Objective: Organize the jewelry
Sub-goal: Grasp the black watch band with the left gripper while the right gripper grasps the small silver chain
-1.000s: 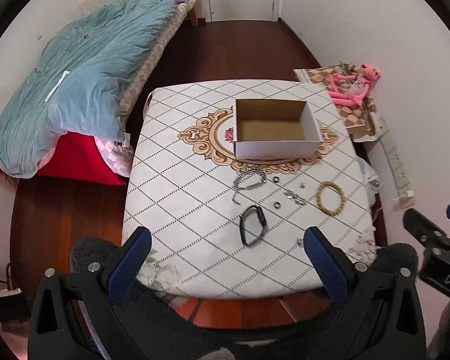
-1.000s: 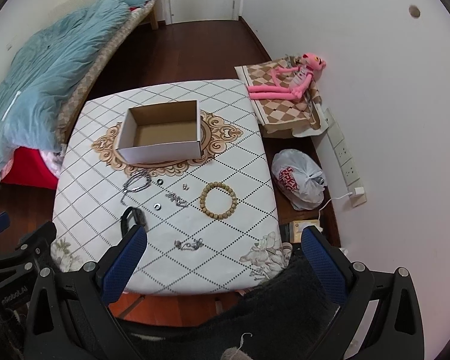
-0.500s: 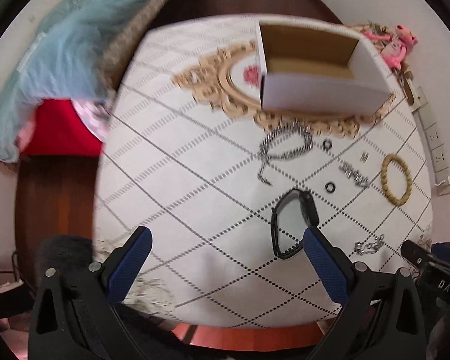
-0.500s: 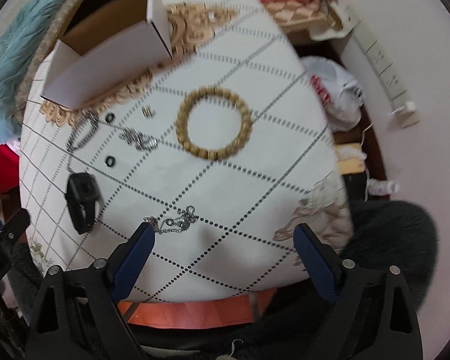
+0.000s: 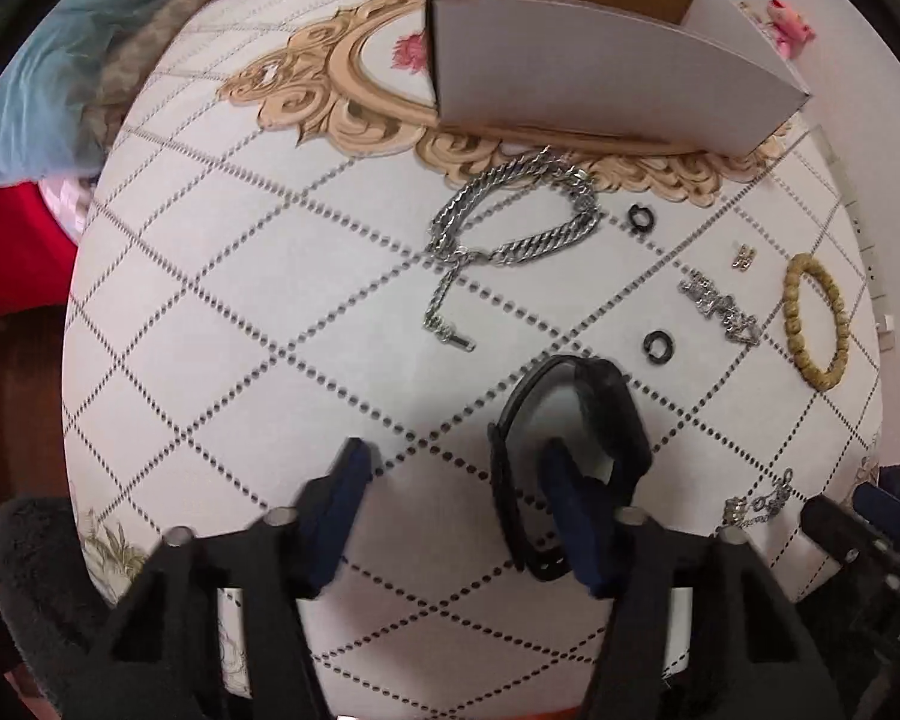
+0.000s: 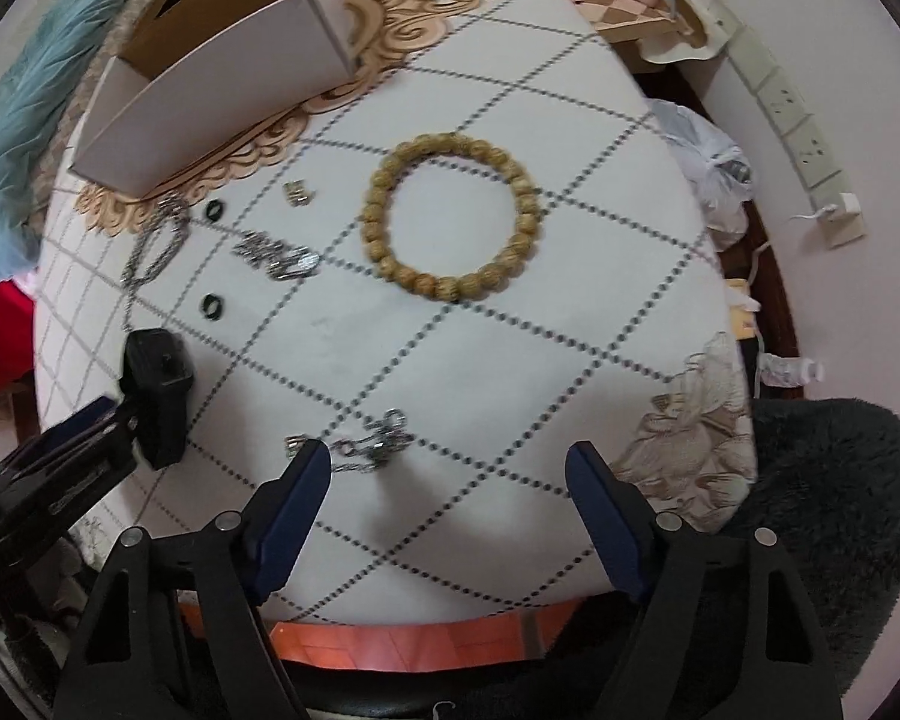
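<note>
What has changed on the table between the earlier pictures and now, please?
Both tongs have come down close over the table. The left tongs have been closing, one finger now inside the black watch band. The right tongs narrowed beside the small silver chain. Box and jewelry unmoved.

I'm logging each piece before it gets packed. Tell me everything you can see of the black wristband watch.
The black wristband watch is a closed loop lying flat on the white tablecloth: a thin, rubbery-looking strap with a dark rectangular face on one side. One finger of the left gripper, whose jaws have just been closing, stands inside the loop, the other outside, with the strap between them. Whether the pads press on it yet cannot be told. No other jewelry touches it.
</note>
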Tool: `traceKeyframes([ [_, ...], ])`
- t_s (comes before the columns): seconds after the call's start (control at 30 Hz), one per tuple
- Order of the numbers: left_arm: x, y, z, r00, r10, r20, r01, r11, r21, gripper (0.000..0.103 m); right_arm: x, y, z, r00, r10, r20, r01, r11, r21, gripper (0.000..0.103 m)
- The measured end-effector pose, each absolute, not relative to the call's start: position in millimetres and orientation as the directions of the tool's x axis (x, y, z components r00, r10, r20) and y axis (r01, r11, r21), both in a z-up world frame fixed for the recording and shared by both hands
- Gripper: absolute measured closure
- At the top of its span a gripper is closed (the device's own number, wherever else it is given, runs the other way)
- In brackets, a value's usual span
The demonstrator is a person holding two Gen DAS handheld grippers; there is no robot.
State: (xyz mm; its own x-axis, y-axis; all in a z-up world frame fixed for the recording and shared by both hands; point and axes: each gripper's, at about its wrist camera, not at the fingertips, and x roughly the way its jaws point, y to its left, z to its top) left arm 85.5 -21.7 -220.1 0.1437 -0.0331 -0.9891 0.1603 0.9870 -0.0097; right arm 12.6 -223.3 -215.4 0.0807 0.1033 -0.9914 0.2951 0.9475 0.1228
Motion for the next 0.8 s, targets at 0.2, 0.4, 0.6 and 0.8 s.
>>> traceKeyframes([
  [0.2, 80, -17, -216, 0.154, -0.059, -0.986, 0.174, 0.984, -0.032, 0.097, 14, -192, -216, 0.116, 0.137, -0.984, 0.183, 0.971, 0.156, 0.035],
  [0.4, 59, 9, -217, 0.171, -0.041, -0.984, 0.16, 0.987, -0.013, 0.098, 17, -161, -226, 0.136, 0.084, -0.987, 0.088, 0.991, 0.096, 0.05],
  [0.6, 53, 20, -218, 0.181, -0.03, -0.983, 0.15, 0.989, -0.003, 0.098, 14, -141, -225, 0.181, 0.029, -0.983, 0.036, 0.999, 0.036, 0.092],
  [0.8, 49, 27, -205, 0.203, -0.046, -0.978, 0.161, 0.987, -0.013, 0.098, 11, -153, -210, 0.231, 0.108, -0.967, 0.107, 0.985, 0.135, 0.099],
])
